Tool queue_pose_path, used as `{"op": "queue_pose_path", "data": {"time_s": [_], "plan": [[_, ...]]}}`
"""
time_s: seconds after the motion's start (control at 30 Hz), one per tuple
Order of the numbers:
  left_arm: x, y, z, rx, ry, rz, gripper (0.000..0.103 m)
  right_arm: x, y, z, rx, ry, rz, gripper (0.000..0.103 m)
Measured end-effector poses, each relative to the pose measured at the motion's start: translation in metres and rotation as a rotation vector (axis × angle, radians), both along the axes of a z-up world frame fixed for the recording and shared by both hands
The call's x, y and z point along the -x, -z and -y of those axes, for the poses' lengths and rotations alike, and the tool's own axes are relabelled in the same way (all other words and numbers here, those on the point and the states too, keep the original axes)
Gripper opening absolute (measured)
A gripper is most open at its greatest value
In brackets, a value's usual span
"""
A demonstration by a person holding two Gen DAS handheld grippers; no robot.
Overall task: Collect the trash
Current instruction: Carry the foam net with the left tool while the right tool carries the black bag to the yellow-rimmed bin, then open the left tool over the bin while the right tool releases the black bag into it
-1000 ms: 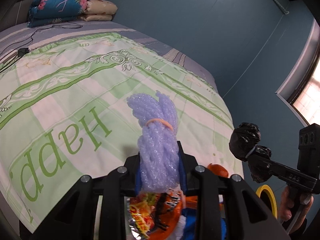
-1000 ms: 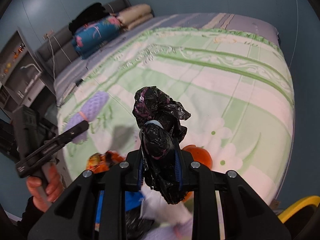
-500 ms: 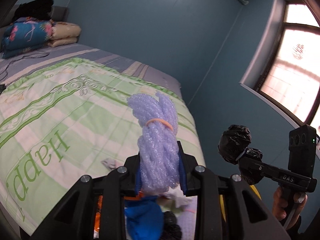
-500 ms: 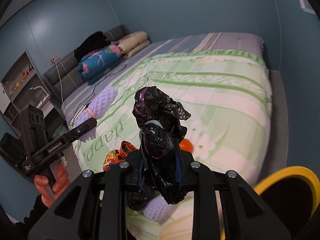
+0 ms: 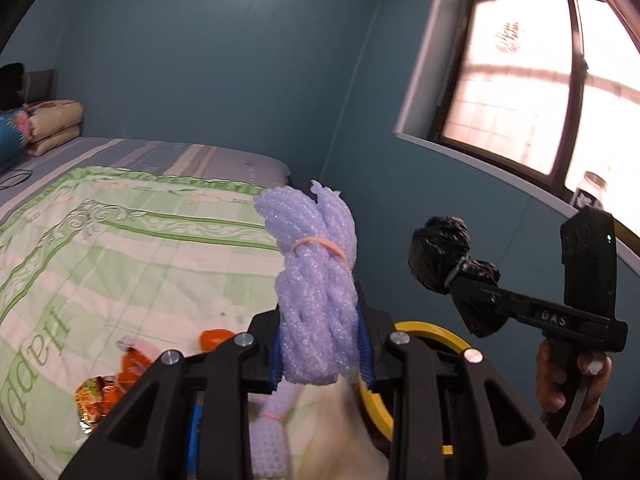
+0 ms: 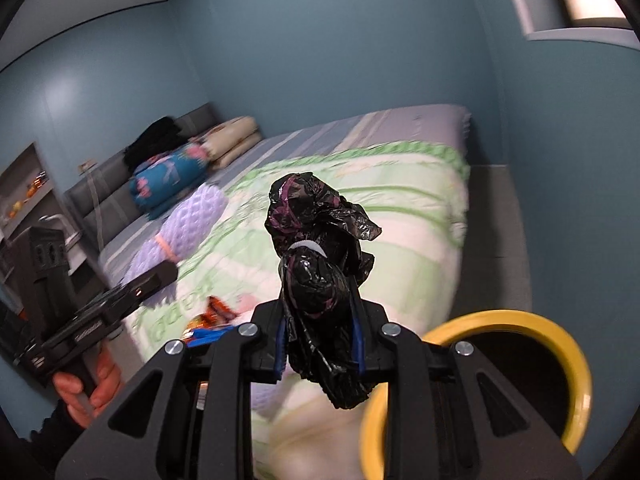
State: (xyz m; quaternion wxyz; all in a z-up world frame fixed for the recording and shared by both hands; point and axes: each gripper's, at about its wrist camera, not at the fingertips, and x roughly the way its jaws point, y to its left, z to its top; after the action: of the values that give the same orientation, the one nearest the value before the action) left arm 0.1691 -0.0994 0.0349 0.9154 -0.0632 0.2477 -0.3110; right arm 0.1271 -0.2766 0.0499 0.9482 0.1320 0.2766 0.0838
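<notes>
The left claw (image 5: 322, 354) is clamped on a purple foam-net bundle (image 5: 316, 280); the right claw (image 6: 320, 344) grips a knotted black bag (image 6: 316, 276). Both are held off the bed (image 5: 120, 240), near the yellow-rimmed bin (image 6: 560, 344). Neither is binned yet, and wrappers (image 5: 116, 380) lie uncollected on the bed.

Black grippers (image 5: 320, 364) — blue-padded fingers (image 6: 282, 344), silver screws

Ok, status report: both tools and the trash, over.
Left tool shut on purple foam bundle. Right tool shut on black bag wad. Yellow-rimmed bin beside the bed, open, nothing blocking. More wrappers on the quilt.
</notes>
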Motion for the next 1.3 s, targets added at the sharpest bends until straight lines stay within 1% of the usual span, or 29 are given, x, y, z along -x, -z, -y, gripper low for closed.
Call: {"op": "queue_pose_path", "data": {"time_s": [0.13, 0.23, 0.33, 0.6, 0.67, 0.8, 0.93, 1.1, 1.2, 1.27, 1.3], "plan": [[0.001, 0.005, 0.035, -0.024, 0.074, -0.022, 0.027, 0.018, -0.001, 0.027, 0.010, 0.088, 0.020, 0.023], [0.001, 0.013, 0.062, -0.044, 0.131, -0.047, 0.027, 0.027, 0.002, 0.043, 0.010, 0.136, 0.015, 0.023], [-0.004, 0.026, 0.087, -0.073, 0.174, -0.069, 0.027, 0.032, 0.010, 0.061, -0.008, 0.169, -0.001, 0.023], [-0.013, 0.063, 0.145, -0.129, 0.280, -0.166, 0.027, 0.038, 0.028, 0.097, -0.060, 0.244, -0.034, 0.024], [-0.014, 0.072, 0.152, -0.134, 0.297, -0.198, 0.027, 0.037, 0.033, 0.103, -0.067, 0.256, -0.046, 0.024], [-0.014, 0.087, 0.163, -0.149, 0.319, -0.238, 0.027, 0.034, 0.042, 0.109, -0.079, 0.270, -0.078, 0.024], [-0.010, 0.098, 0.170, -0.171, 0.339, -0.253, 0.027, 0.028, 0.049, 0.109, -0.086, 0.280, -0.110, 0.025], [-0.006, 0.106, 0.175, -0.188, 0.367, -0.258, 0.027, 0.026, 0.048, 0.108, -0.077, 0.287, -0.115, 0.026], [-0.003, 0.110, 0.175, -0.190, 0.379, -0.264, 0.027, 0.026, 0.047, 0.112, -0.068, 0.304, -0.109, 0.030], [0.003, 0.111, 0.174, -0.192, 0.381, -0.268, 0.036, 0.029, 0.047, 0.116, -0.076, 0.317, -0.103, 0.040], [0.004, 0.112, 0.174, -0.191, 0.380, -0.269, 0.039, 0.030, 0.046, 0.118, -0.083, 0.324, -0.098, 0.042]]}}
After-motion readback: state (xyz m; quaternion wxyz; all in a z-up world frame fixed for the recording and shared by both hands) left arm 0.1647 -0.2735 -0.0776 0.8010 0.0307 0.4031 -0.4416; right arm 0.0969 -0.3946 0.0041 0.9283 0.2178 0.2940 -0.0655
